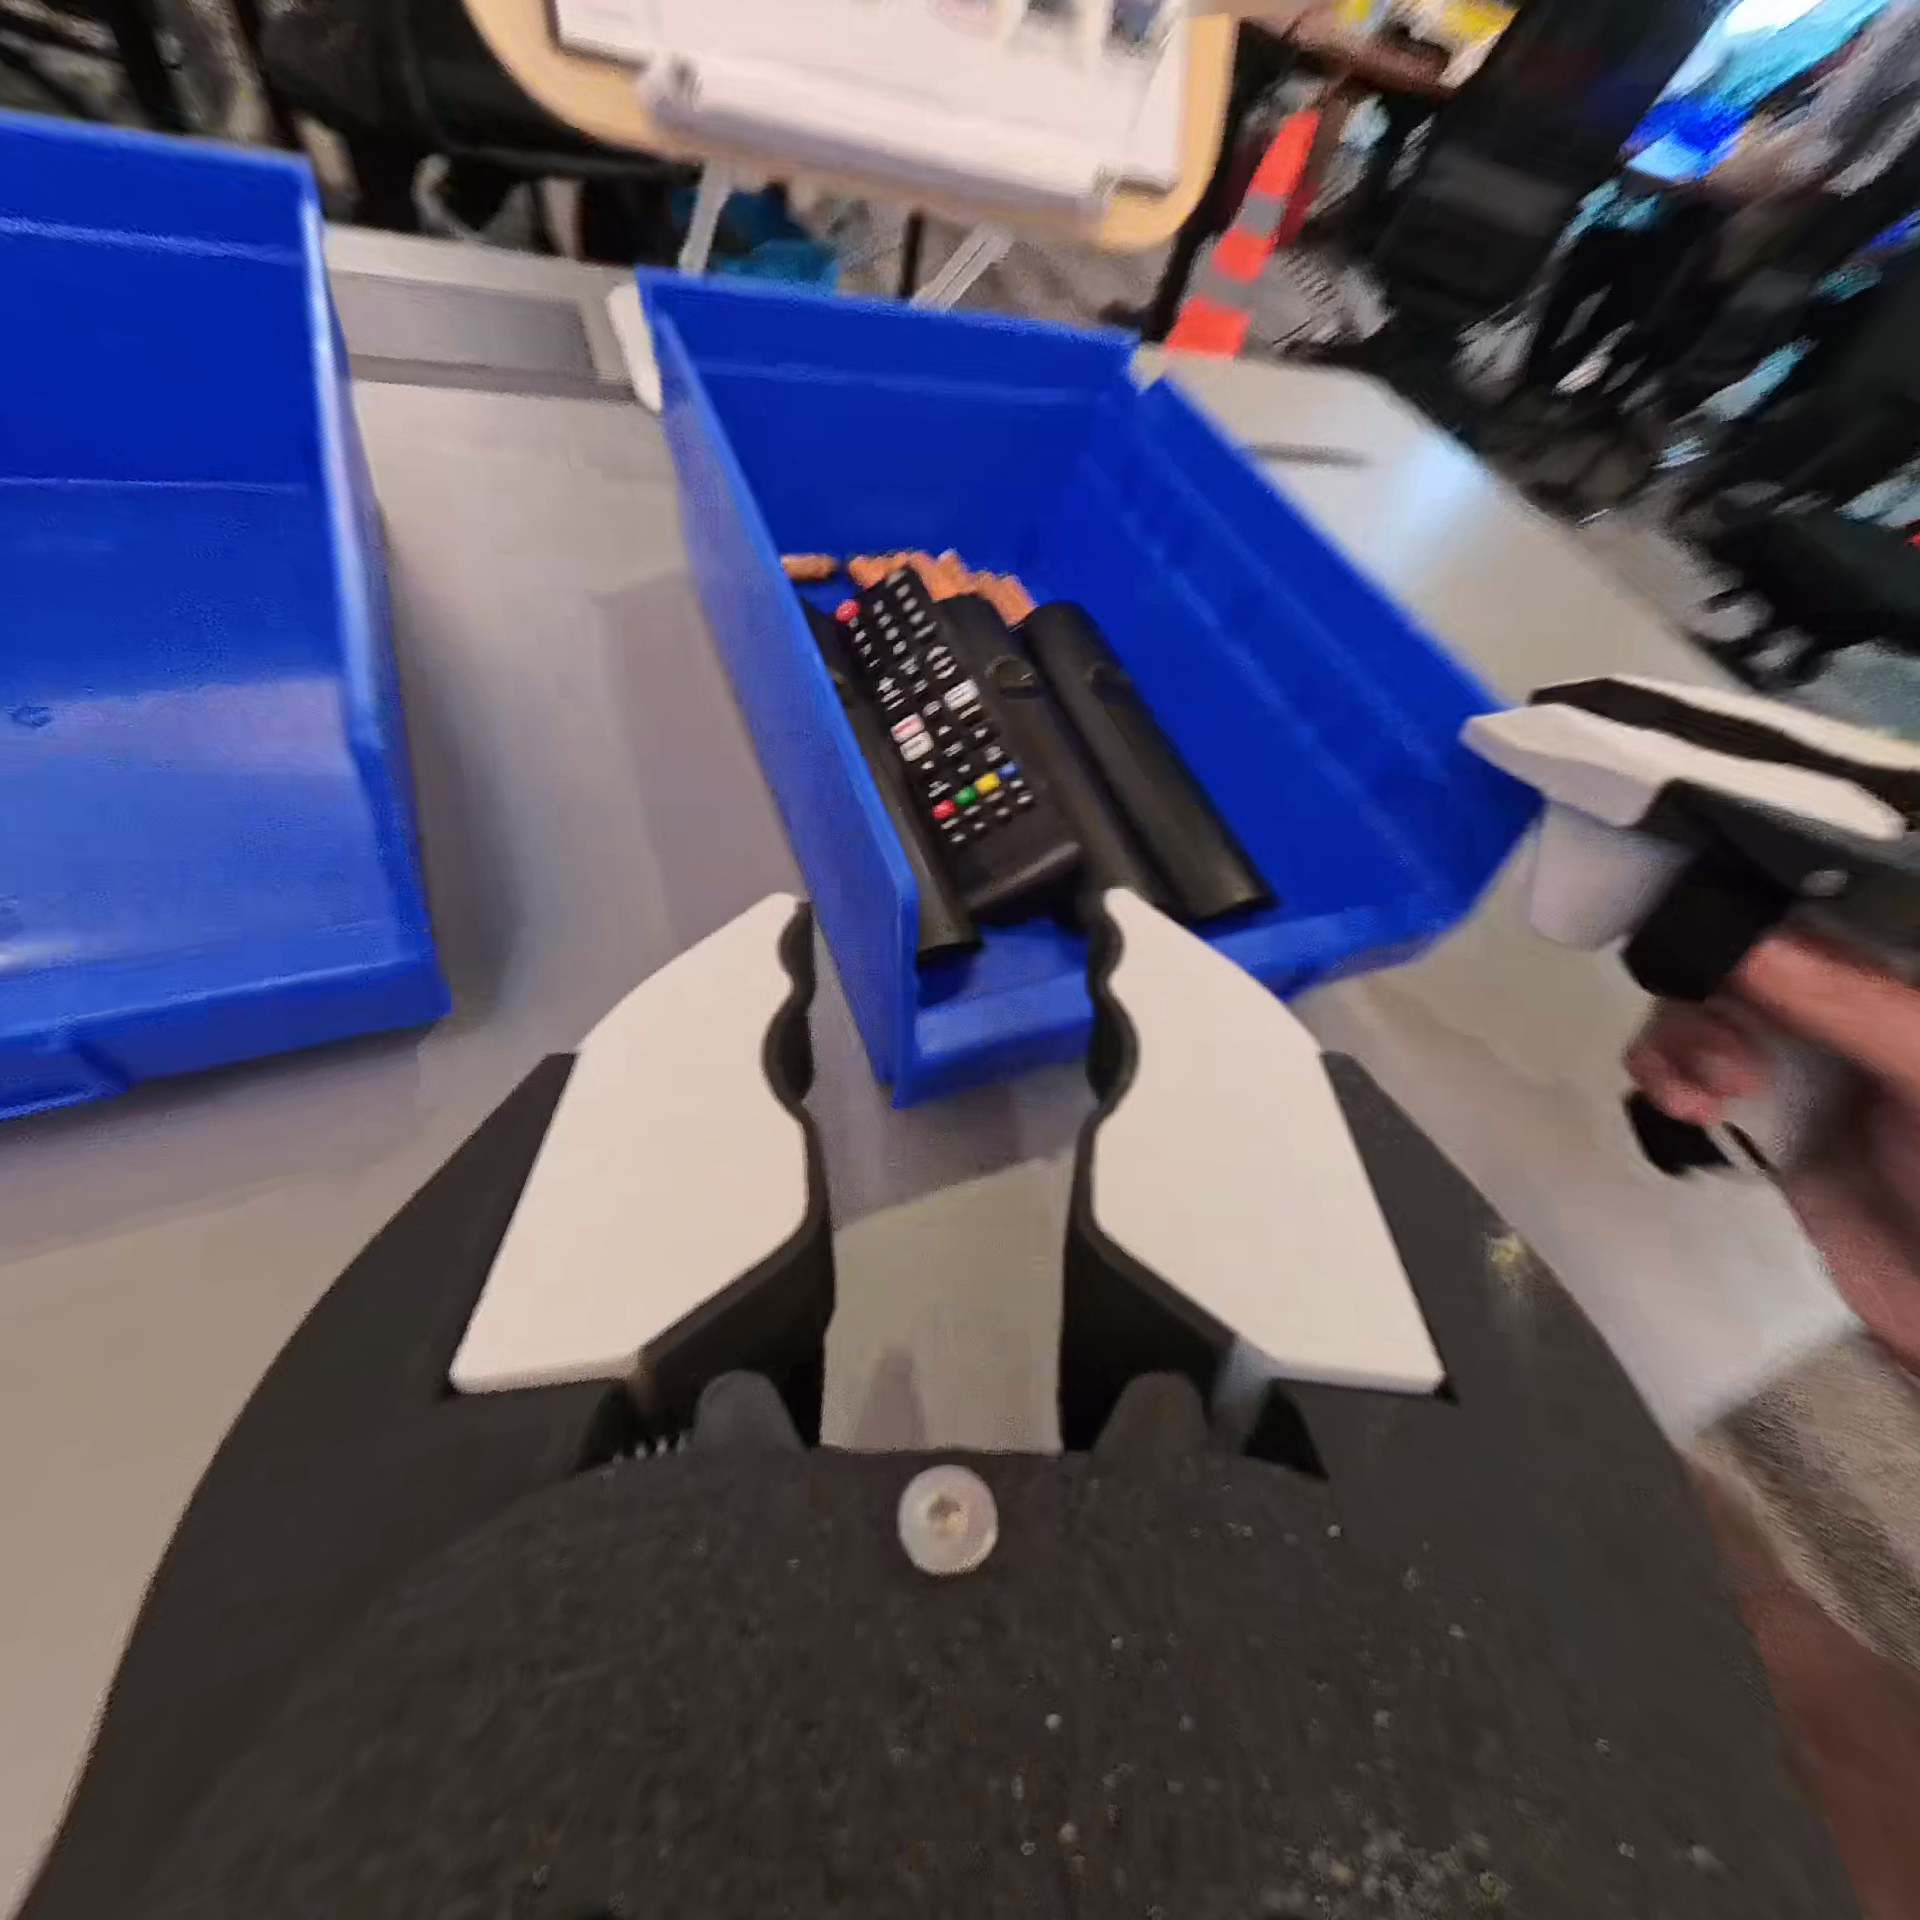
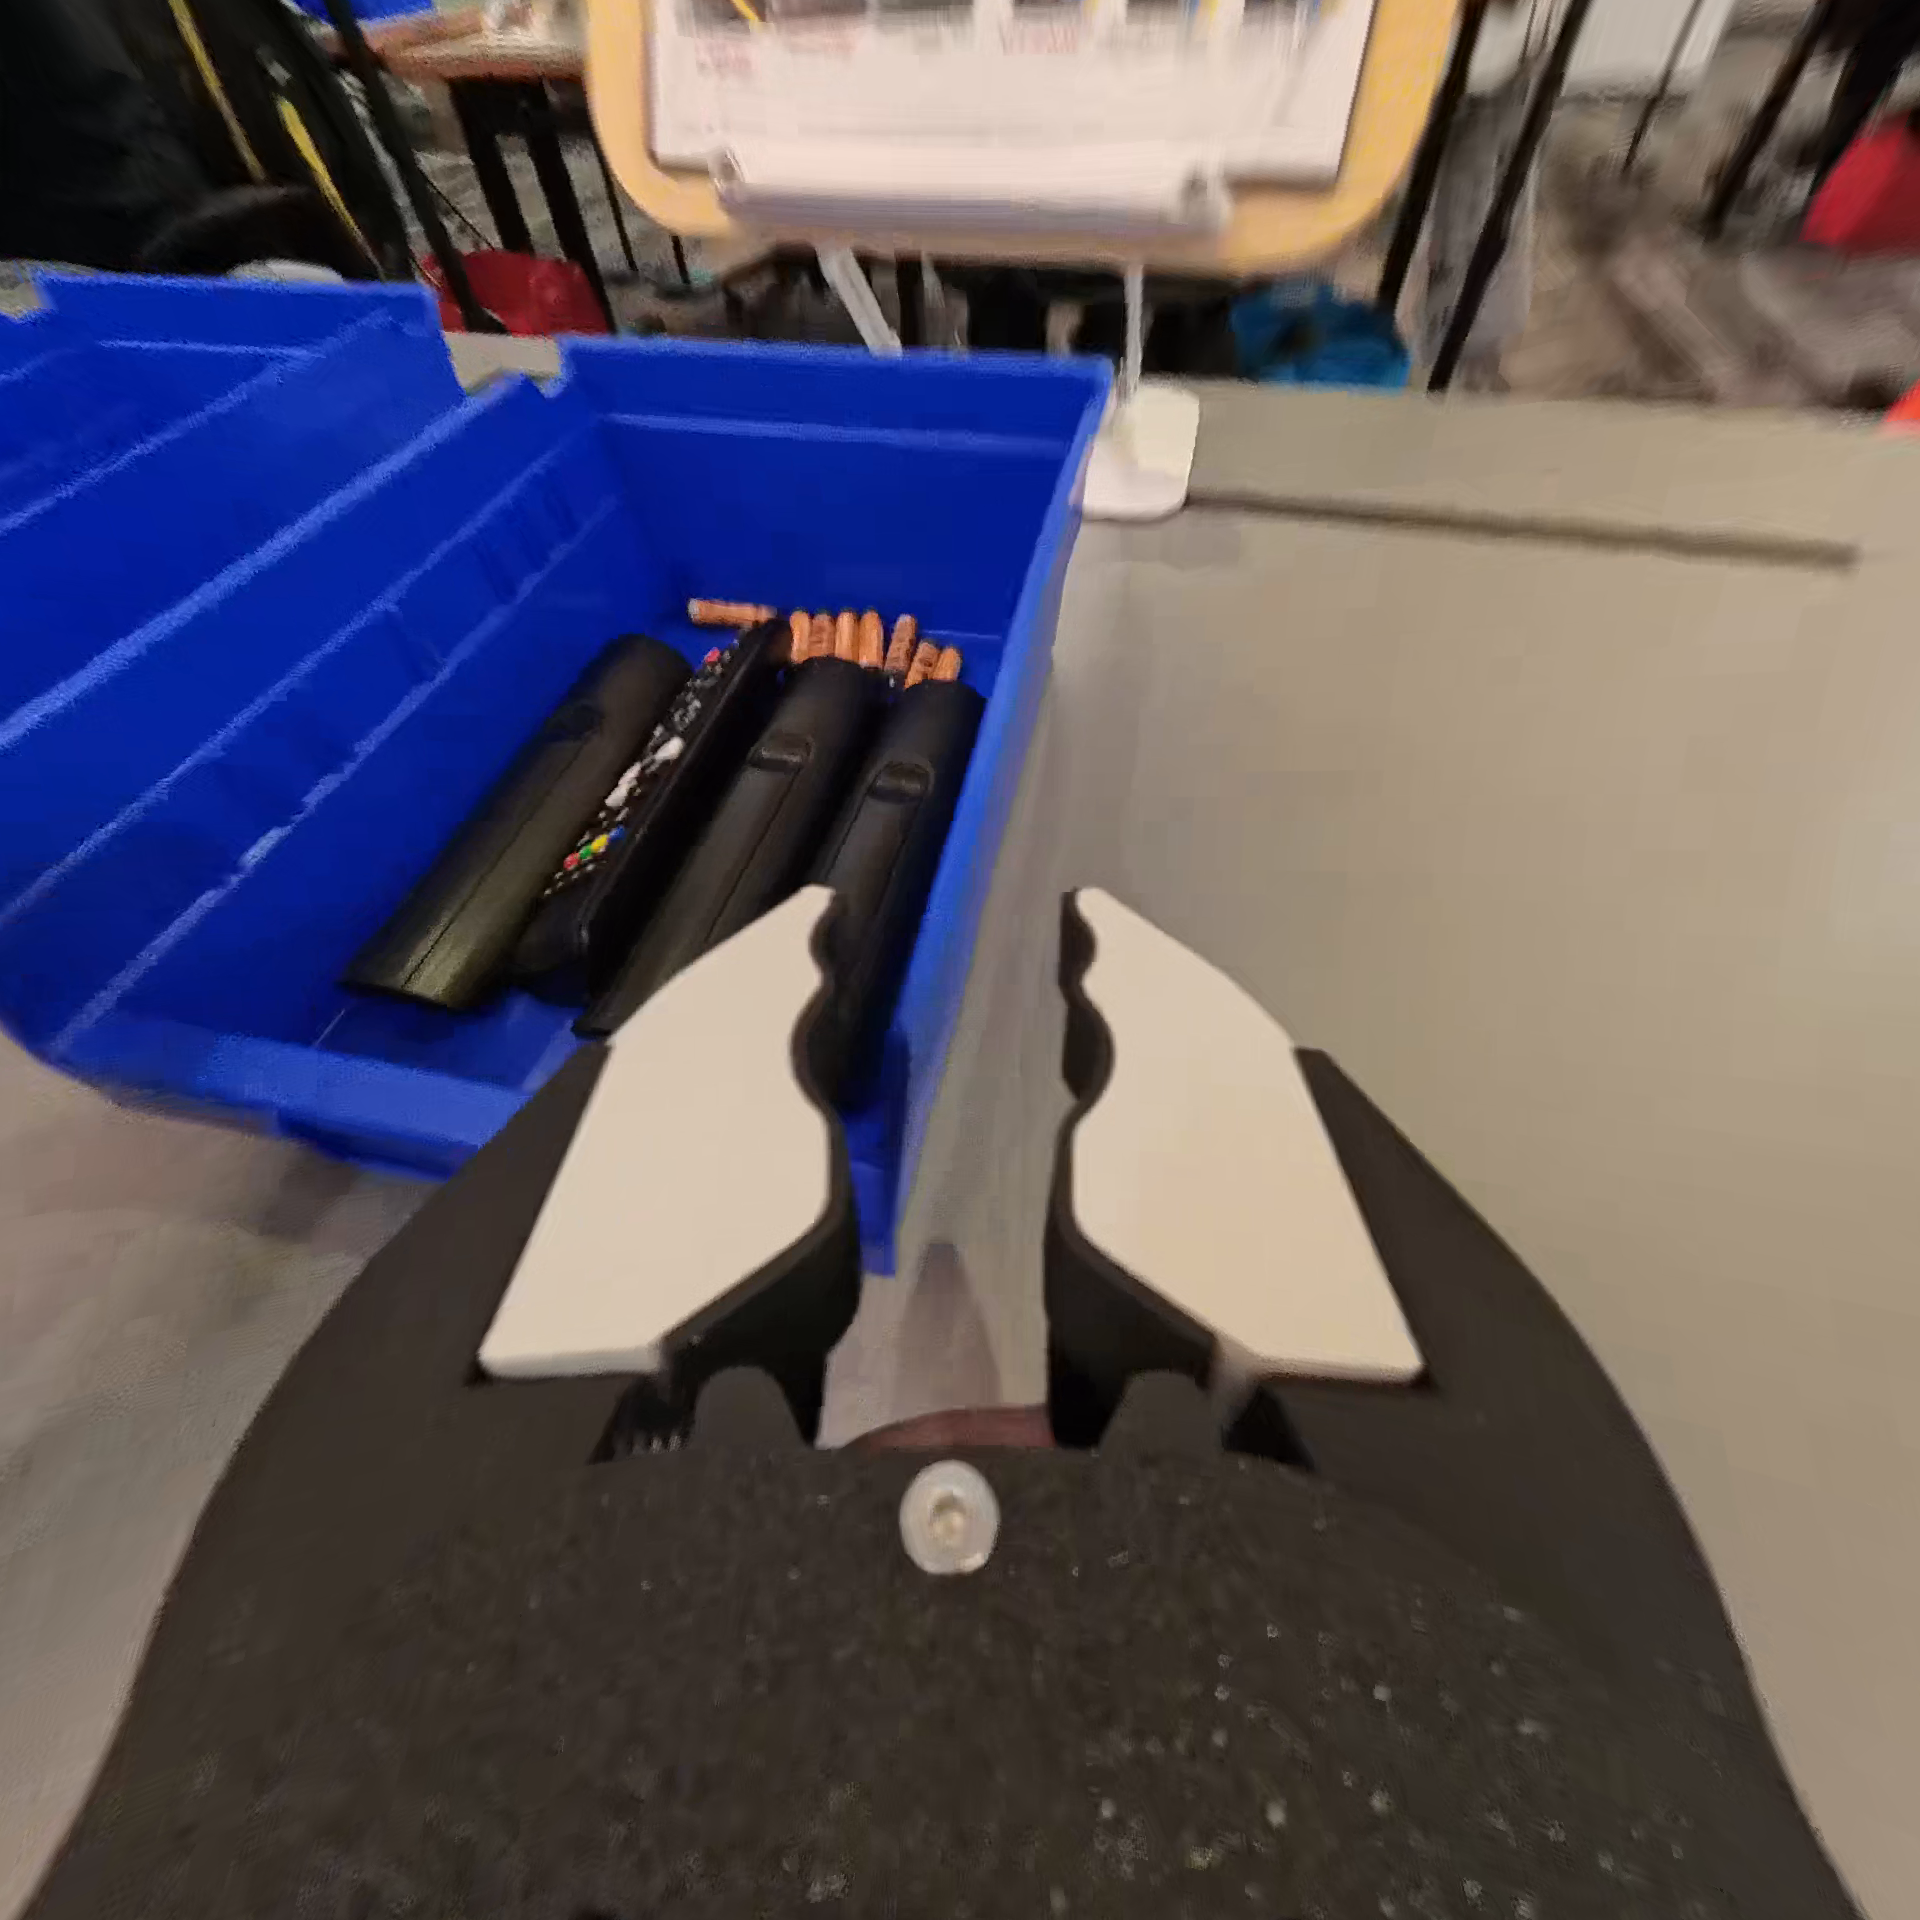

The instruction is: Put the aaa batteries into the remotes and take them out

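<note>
A blue bin (image 1: 1351,665) on the grey table holds several black remotes; one lies buttons up (image 1: 951,743) and the others lie back up (image 1: 1132,758). Copper-topped AAA batteries (image 1: 935,582) lie at the bin's far end. My left gripper (image 1: 951,914) is open and empty, over the bin's near left corner. In the right wrist view the same bin (image 2: 1029,644), remotes (image 2: 748,831) and batteries (image 2: 852,636) show. My right gripper (image 2: 951,909) is open and empty, over the bin's near right wall. It also shows at the right edge of the left wrist view (image 1: 1621,790), held by a hand.
A second blue bin (image 1: 177,623) stands to the left, its inside bare where it shows. A white stand base (image 2: 1138,457) sits on the table behind the bin. A board on a stand (image 2: 997,114) and an orange cone (image 1: 1247,239) are beyond the table (image 2: 1507,831).
</note>
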`<act>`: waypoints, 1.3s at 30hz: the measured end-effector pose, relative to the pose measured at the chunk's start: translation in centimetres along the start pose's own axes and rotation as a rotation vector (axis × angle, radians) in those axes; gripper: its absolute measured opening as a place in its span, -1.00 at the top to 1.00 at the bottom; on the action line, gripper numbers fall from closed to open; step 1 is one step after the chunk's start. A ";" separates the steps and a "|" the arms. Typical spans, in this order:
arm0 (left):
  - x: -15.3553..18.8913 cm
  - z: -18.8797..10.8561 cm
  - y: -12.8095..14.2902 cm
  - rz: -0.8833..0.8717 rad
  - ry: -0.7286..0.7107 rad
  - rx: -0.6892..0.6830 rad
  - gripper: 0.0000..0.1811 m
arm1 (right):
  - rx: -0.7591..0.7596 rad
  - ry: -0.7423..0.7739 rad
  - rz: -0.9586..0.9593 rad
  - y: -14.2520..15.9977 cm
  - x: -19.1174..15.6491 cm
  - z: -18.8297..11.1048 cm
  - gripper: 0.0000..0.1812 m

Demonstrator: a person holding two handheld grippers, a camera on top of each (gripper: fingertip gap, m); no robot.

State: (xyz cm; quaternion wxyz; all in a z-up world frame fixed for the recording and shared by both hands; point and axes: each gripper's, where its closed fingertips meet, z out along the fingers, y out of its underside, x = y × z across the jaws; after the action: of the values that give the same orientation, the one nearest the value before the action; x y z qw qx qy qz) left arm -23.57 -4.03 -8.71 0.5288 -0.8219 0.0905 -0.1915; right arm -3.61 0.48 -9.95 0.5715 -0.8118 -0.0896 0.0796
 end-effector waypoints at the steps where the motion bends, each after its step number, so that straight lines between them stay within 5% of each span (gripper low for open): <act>1: -0.3 -1.9 -0.6 -0.005 0.028 0.019 0.38 | 0.047 -0.012 -0.048 -0.8 0.2 -1.2 0.52; 3: -3.7 -5.7 -1.3 0.020 -0.023 0.039 0.29 | 0.117 -0.073 -0.128 -1.9 -0.4 -3.5 0.46; 7: -17.6 -10.6 -1.6 0.042 -0.289 0.040 0.14 | 0.145 -0.310 -0.201 -1.8 -5.2 -6.9 0.46; 11: -25.6 -7.8 -0.5 -0.063 -0.275 -0.078 0.02 | 0.092 -0.521 -0.205 0.4 -13.6 -7.9 0.33; 15: -29.4 -3.7 -2.7 -0.031 -0.319 -0.046 0.37 | 0.008 -0.598 -0.182 2.4 -21.0 -6.2 0.28; 18: -30.1 -2.3 -2.2 -0.038 -0.302 -0.096 0.94 | -0.004 -0.501 -0.166 1.5 -23.4 -2.9 0.28; 28: -24.1 -13.4 3.7 -0.074 -0.527 -0.036 0.95 | -0.079 -0.384 -0.137 1.4 -30.0 3.1 0.30; 31: -22.3 -16.3 5.2 -0.104 -0.535 -0.024 0.95 | -0.074 -0.279 -0.138 1.6 -29.8 3.5 0.91; 32: -22.0 -17.1 5.4 -0.095 -0.558 -0.014 0.95 | -0.074 -0.276 -0.152 1.6 -30.1 3.1 0.95; 35: -20.7 -19.7 4.3 -0.056 -0.609 0.036 0.95 | -0.043 -0.277 -0.163 1.2 -30.6 1.3 0.97; 39: -16.8 -21.6 -1.8 0.023 -0.598 0.199 0.95 | 0.156 -0.254 -0.176 -4.9 -28.8 -3.0 0.96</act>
State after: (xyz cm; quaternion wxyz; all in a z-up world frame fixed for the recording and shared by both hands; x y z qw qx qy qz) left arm -47.79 -15.40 -2.83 0.6119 -0.7849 -0.0788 0.0568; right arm -31.13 -7.43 -3.56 0.6216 -0.7375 -0.2254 0.1377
